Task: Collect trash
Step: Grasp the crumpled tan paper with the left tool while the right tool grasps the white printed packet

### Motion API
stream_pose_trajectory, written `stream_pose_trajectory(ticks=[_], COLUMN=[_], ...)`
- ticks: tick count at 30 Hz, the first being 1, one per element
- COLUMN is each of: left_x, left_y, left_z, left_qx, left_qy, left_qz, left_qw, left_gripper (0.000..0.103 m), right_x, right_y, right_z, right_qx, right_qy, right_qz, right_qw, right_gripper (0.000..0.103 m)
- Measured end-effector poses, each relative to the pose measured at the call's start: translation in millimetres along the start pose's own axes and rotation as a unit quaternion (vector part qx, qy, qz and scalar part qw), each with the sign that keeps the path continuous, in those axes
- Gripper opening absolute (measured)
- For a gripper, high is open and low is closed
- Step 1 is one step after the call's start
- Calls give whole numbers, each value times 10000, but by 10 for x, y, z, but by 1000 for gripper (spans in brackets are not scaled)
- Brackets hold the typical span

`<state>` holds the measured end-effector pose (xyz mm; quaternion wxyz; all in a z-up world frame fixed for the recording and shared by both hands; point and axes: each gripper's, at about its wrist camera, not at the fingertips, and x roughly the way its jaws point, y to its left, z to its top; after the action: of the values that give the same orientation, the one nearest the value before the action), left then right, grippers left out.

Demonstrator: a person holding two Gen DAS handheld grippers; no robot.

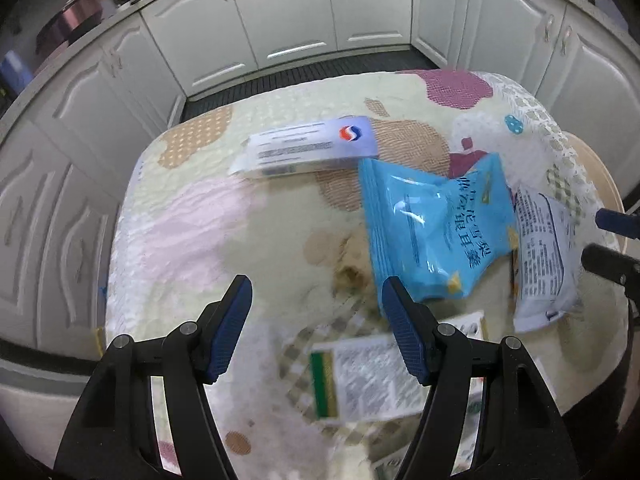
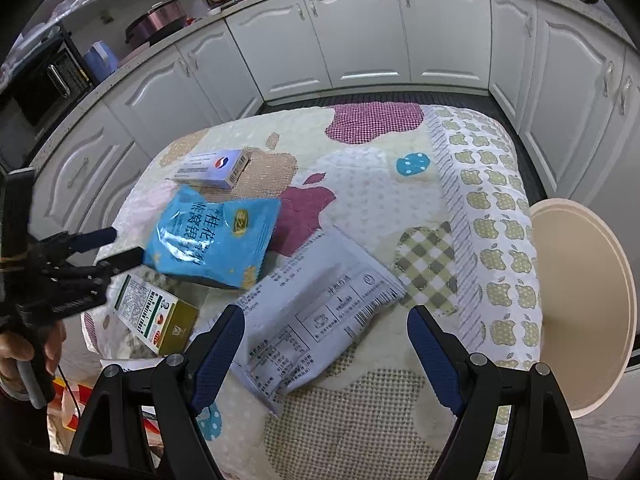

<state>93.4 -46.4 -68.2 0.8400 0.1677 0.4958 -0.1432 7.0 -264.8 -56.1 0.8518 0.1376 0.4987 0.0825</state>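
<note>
Right gripper (image 2: pixel 326 354) wide open and empty directly over the near end of the white packet (image 2: pixel 316 316), long axis running near-left to far-right; left gripper (image 1: pixel 316 320) likewise open, empty, farther off.

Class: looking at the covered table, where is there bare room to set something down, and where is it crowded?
Free: the cloth right of the white printed packet, toward the apple-print border, and the far edge behind the white medicine box. Crowded: the near left, around the blue snack bag and green box.
</note>
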Motion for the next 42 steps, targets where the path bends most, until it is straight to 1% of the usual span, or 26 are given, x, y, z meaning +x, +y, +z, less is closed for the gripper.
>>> stream_pose_trajectory(ticks=[4, 7, 8, 10, 12, 13, 15, 17, 19, 24, 26, 29, 31, 34, 36, 39, 40, 41, 42], left_x=[94, 199, 220, 222, 159, 120, 71, 53, 82, 229, 282, 357, 360, 310, 339, 422, 445, 455, 459], left_y=[-138, -228, -239, -206, -105, -61, -13, 41, 68, 70, 41, -49, -122, -181, -174, -157, -166, -175, -186], left_z=[254, 464, 504, 562, 538, 510, 456, 388, 323, 250, 260, 276, 260, 235, 247, 277, 287, 290, 287], left_qx=[-71, -116, -151, -316, -507, -546, -537, -450, -361, -334, -364, -317, -136, 132, 98, -111, -138, -125, -95], left_qy=[-86, -159, -153, -136, -161, -179, -206, -183, -98, 115, 125, 214, 282, 199, 180, 280, 290, 299, 297], left_qz=[-257, -358, -378, -553, -852, -931, -981, -946, -950, -1123, -1235, -1367, -1397, -1303, -1289, -1474, -1478, -1447, -1446], left_qw=[9996, 9992, 9991, 9979, 9949, 9940, 9935, 9943, 9948, 9930, 9916, 9899, 9897, 9912, 9914, 9886, 9885, 9889, 9890], left_gripper=[67, 67, 67, 67, 67, 67, 67, 67, 67, 67, 67, 67, 67, 67, 67, 67, 66, 65, 57], right_x=[4, 9, 6, -11, -25, -28, -15, 22, 87, 264, 356, 431, 475, 495, 516, 566, 579, 582, 568], right_y=[-19, -47, -53, -55, -56, -60, -74, -87, -85, -25, 55, 161, 214, 231, 218, 272, 291, 303, 319], right_z=[-2, -7, -9, -27, -43, -52, -68, -87, -91, -43, 3, 69, 88, 86, 94, 124, 124, 111, 96], right_qx=[31, 102, 116, 116, 90, 92, 153, 297, 469, 793, 802, 725, 632, 528, 500, 383, 292, 161, 3], right_qy=[13, 33, 36, 45, 63, 76, 119, 170, 237, 349, 380, 293, 248, 144, 48, -4, -33, -69, -122], right_qz=[-28, -42, -40, -38, -44, -47, -2, 139, 273, 366, 265, 103, -41, -70, -116, -244, -281, -334, -454], right_qw=[10000, 9999, 9999, 9999, 9999, 9999, 9998, 9993, 9982, 9956, 9957, 9969, 9977, 9985, 9987, 9990, 9992, 9993, 9989], right_gripper=[82, 82, 82, 82, 82, 82, 82, 83, 84, 87, 88, 93, 96, 96, 97, 97, 96, 95, 85])
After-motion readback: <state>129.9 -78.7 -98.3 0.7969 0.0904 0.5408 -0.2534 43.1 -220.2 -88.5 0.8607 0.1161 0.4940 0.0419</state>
